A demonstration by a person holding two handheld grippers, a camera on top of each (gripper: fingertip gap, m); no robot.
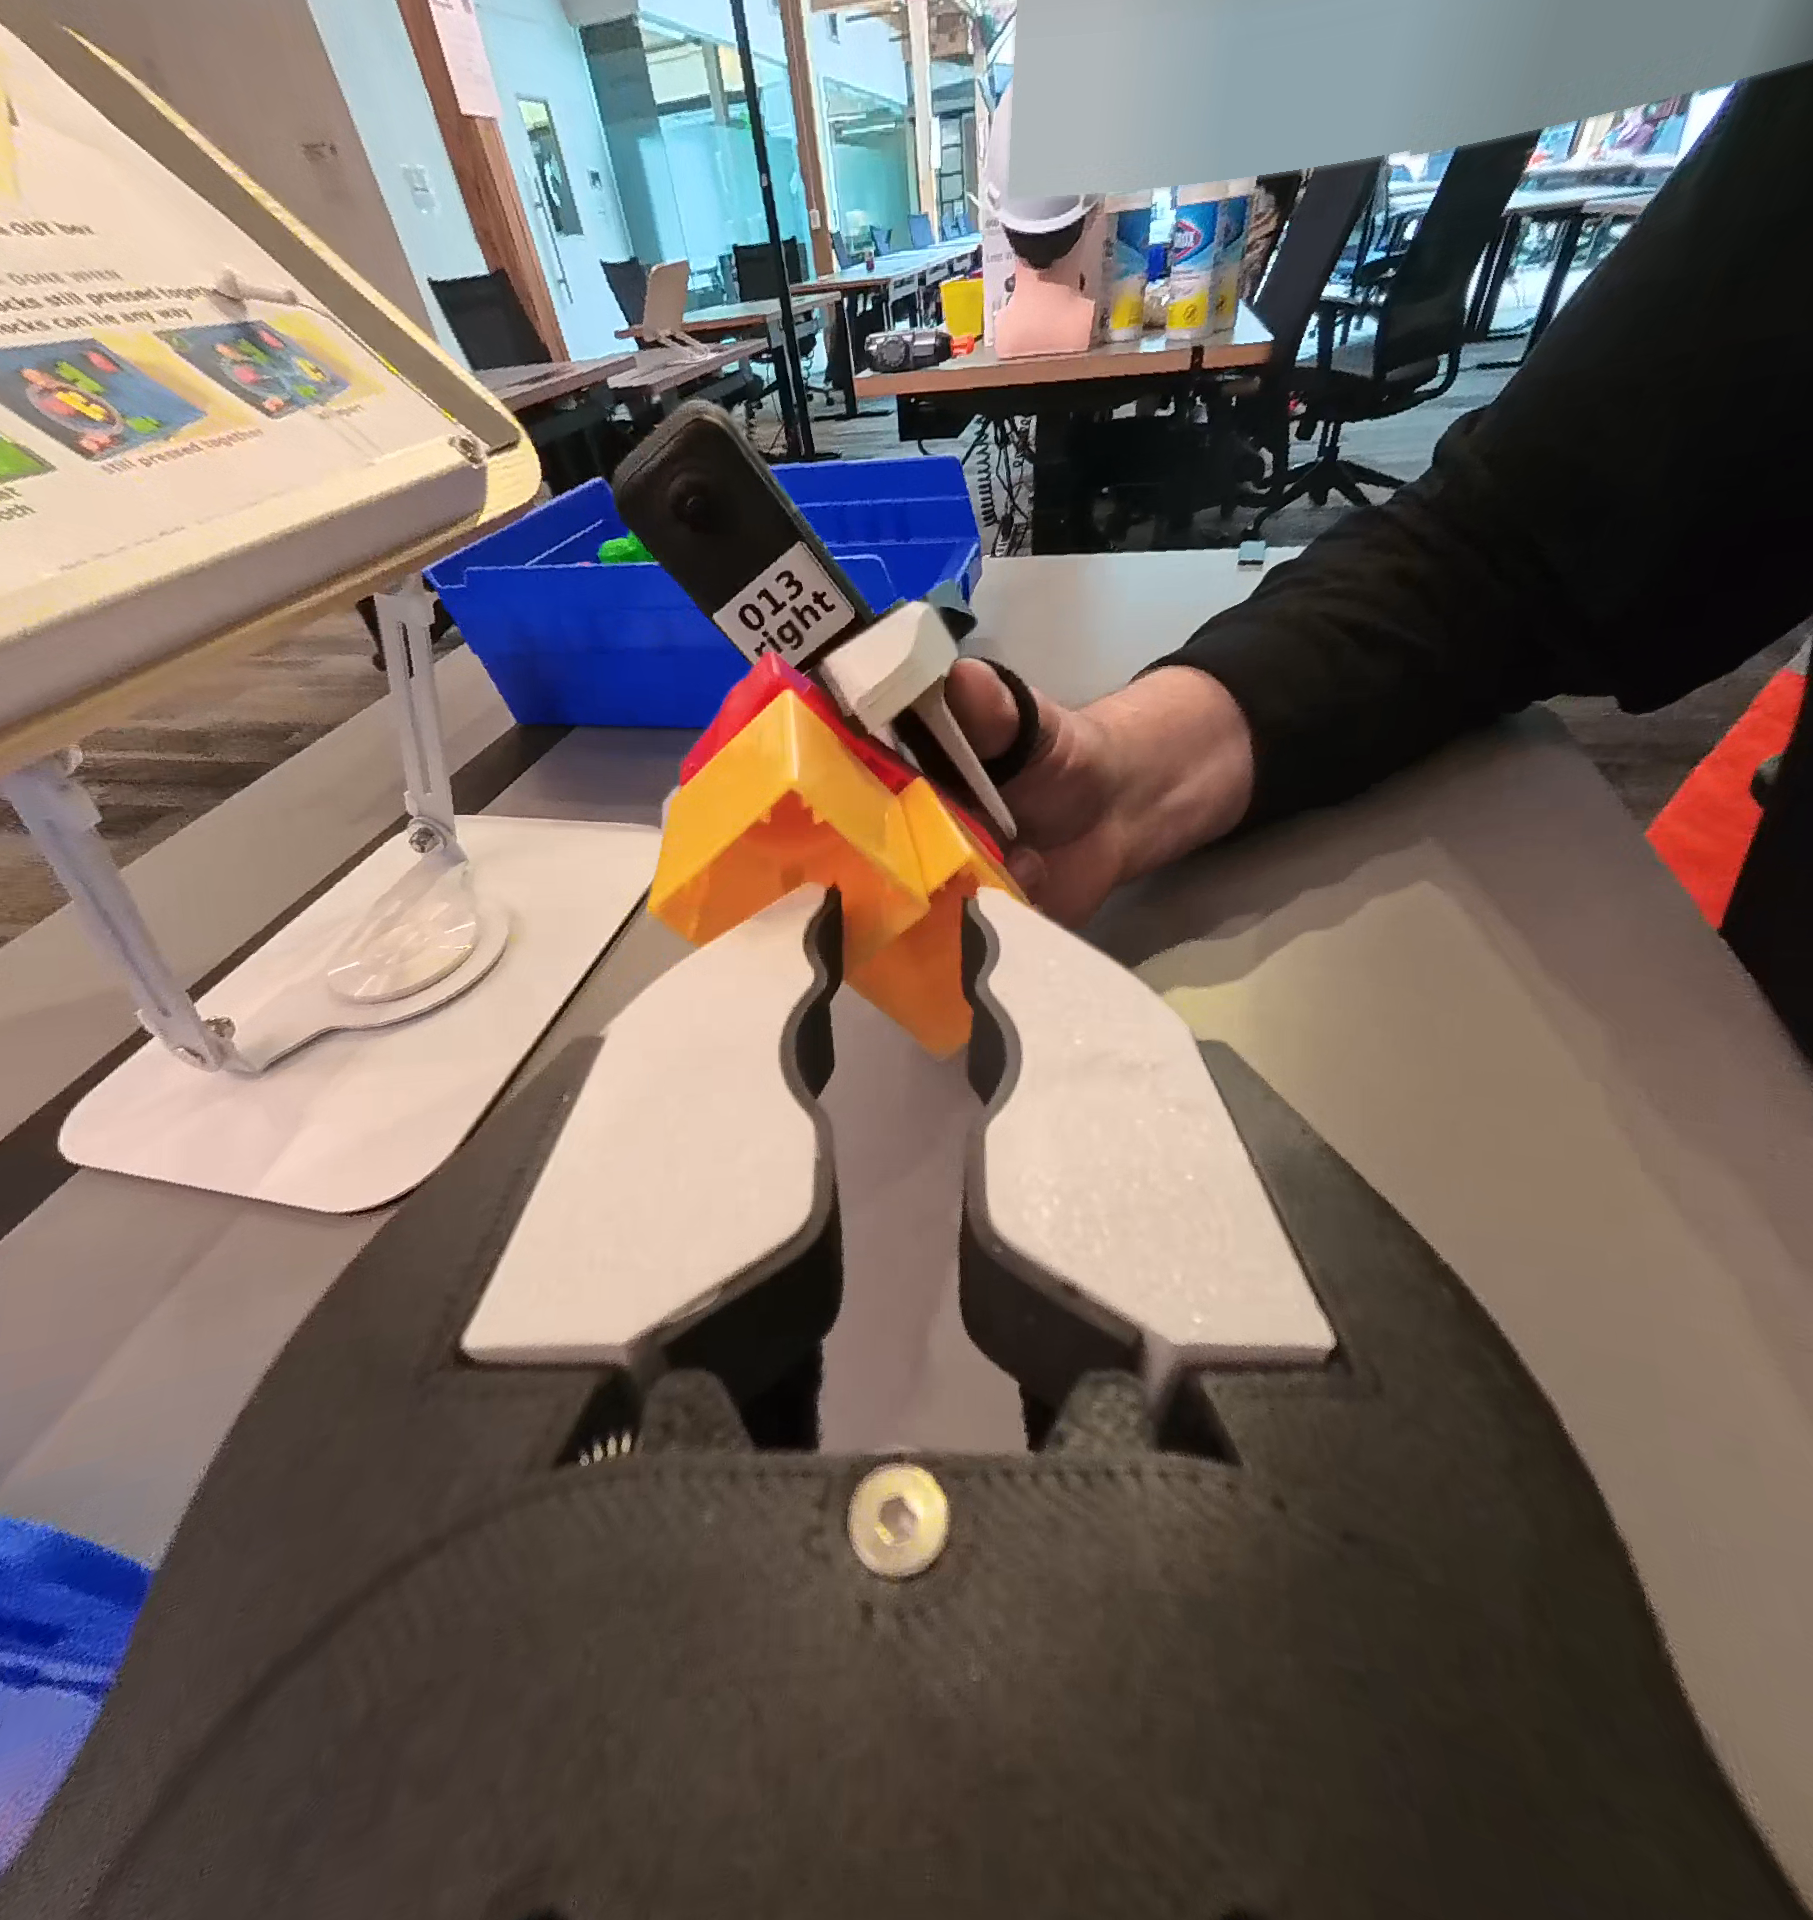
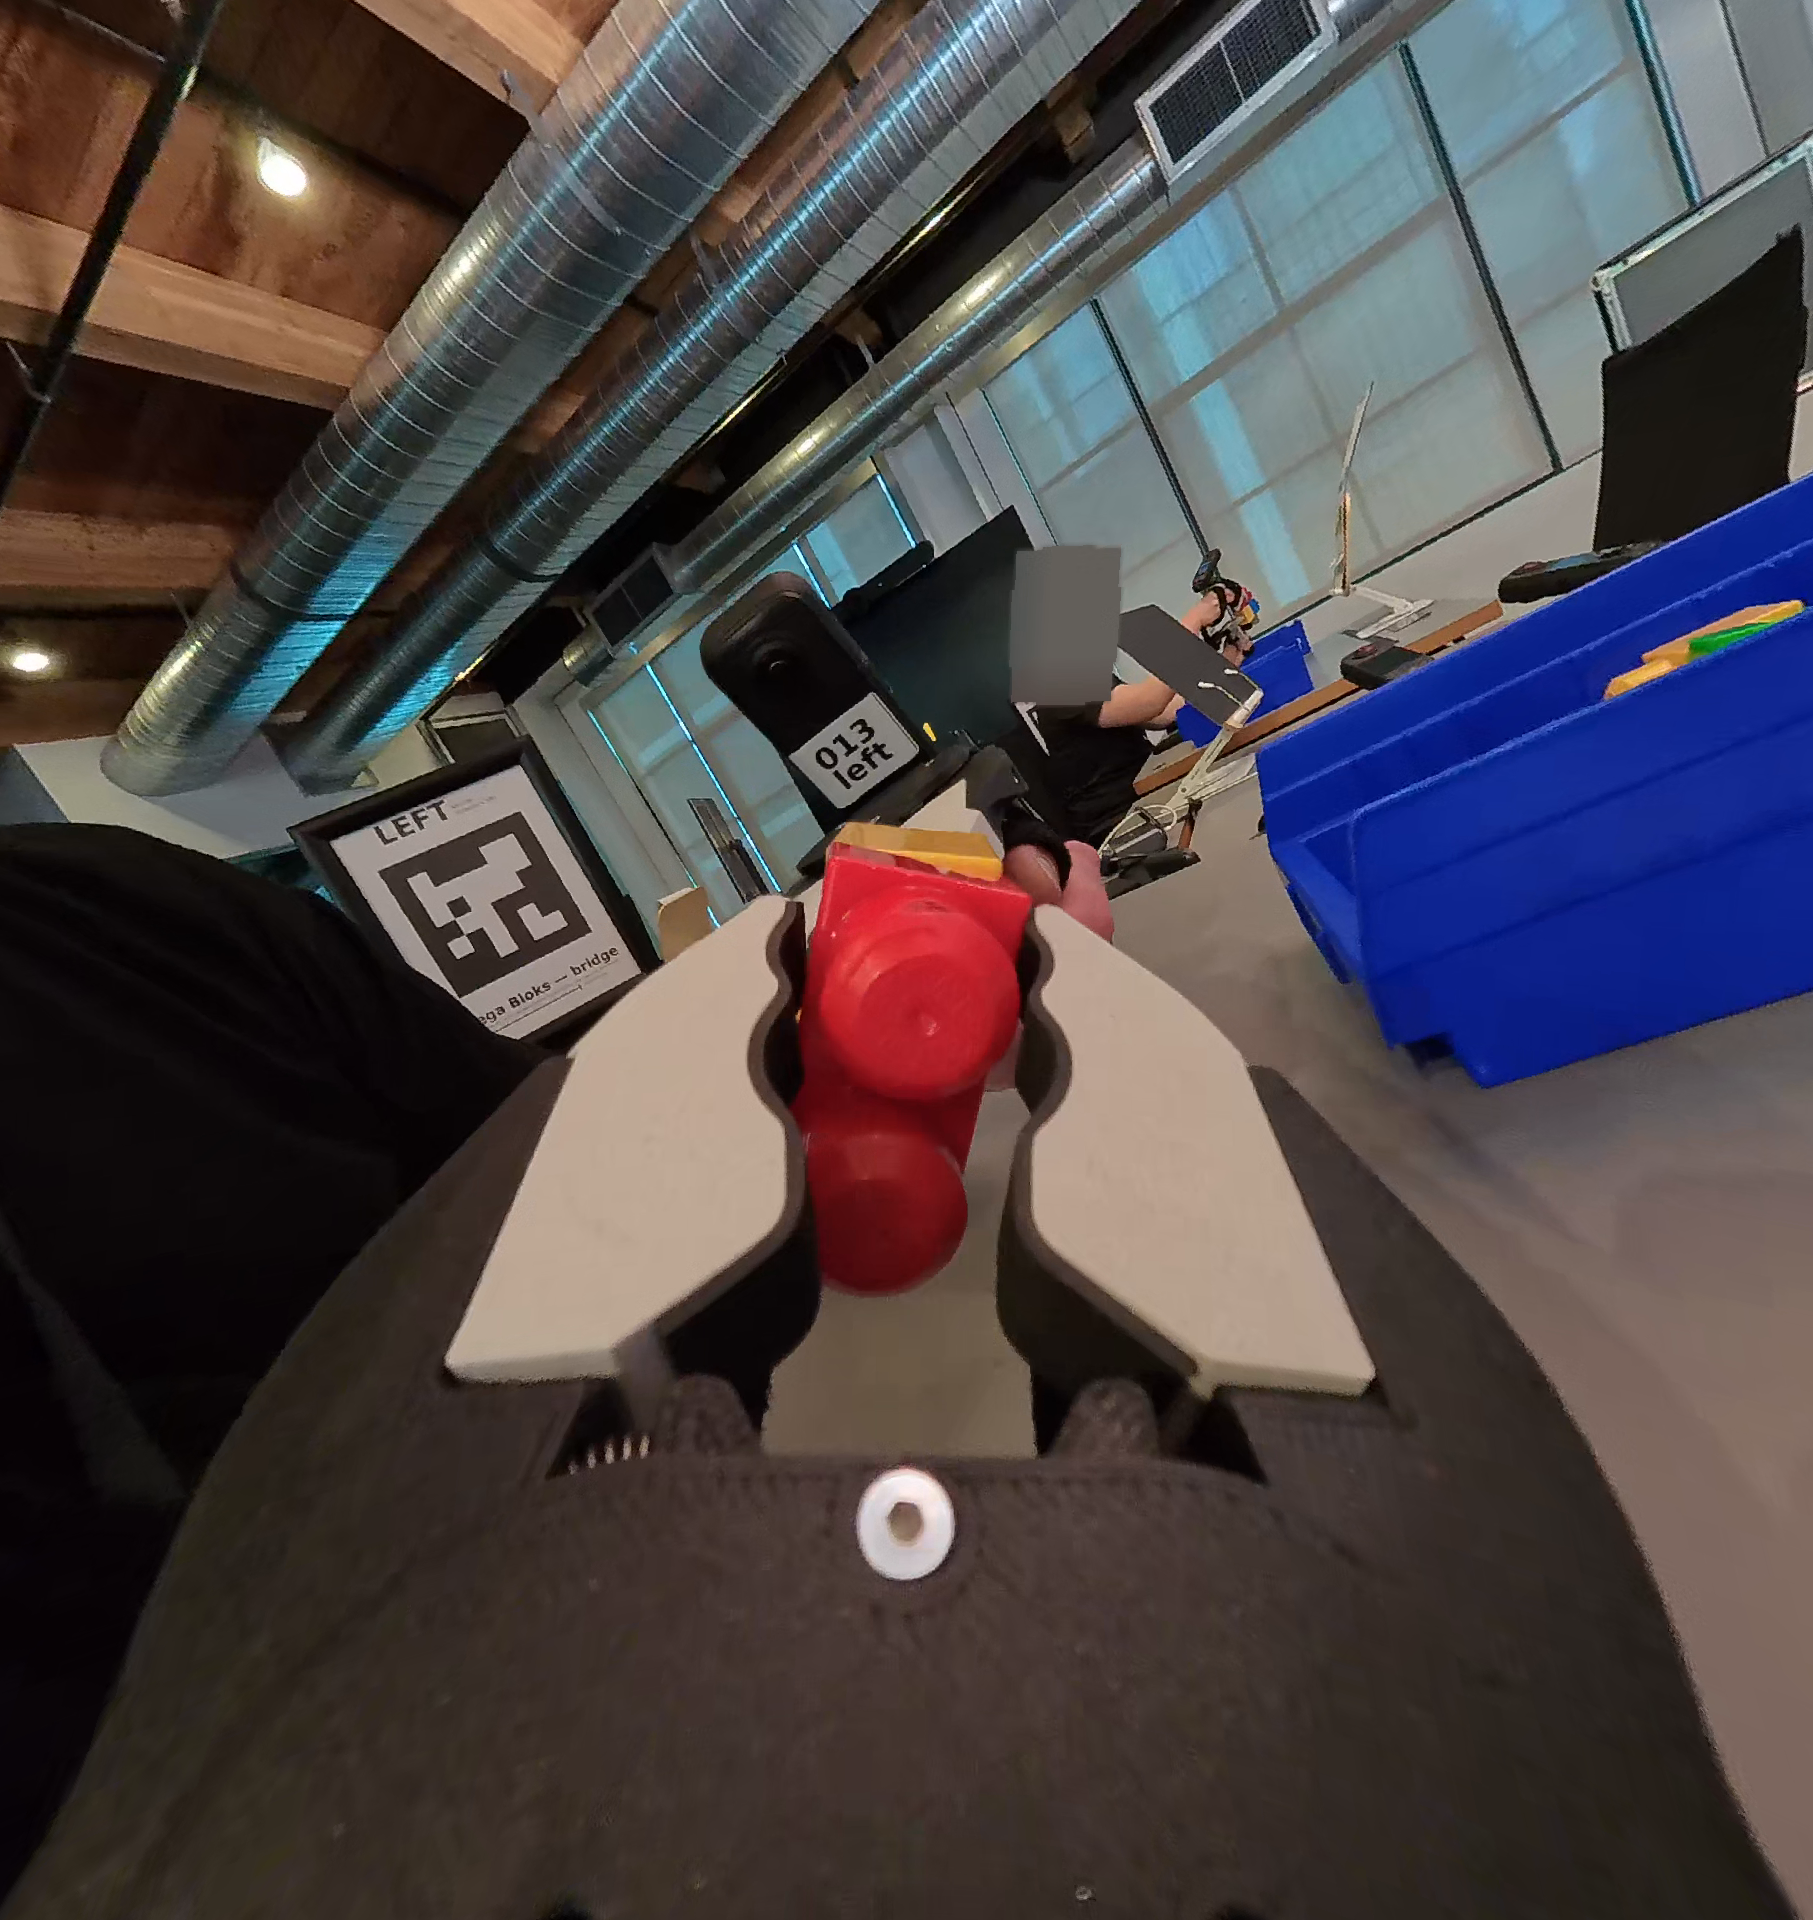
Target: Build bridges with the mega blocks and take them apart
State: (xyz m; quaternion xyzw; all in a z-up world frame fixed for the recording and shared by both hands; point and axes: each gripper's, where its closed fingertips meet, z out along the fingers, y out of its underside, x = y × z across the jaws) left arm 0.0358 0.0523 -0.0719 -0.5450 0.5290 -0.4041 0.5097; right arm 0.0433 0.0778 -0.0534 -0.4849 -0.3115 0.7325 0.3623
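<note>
The left gripper (image 1: pixel 902 935) was clamped on the wall of a yellow block (image 1: pixel 777 831), held up above the grey table (image 1: pixel 1401 1039). The right gripper (image 2: pixel 907 997) was clenched on the red block (image 2: pixel 912 997) pressed onto the yellow one. Farther back, a blue bin (image 1: pixel 611 634) was seen holding more blocks.
</note>
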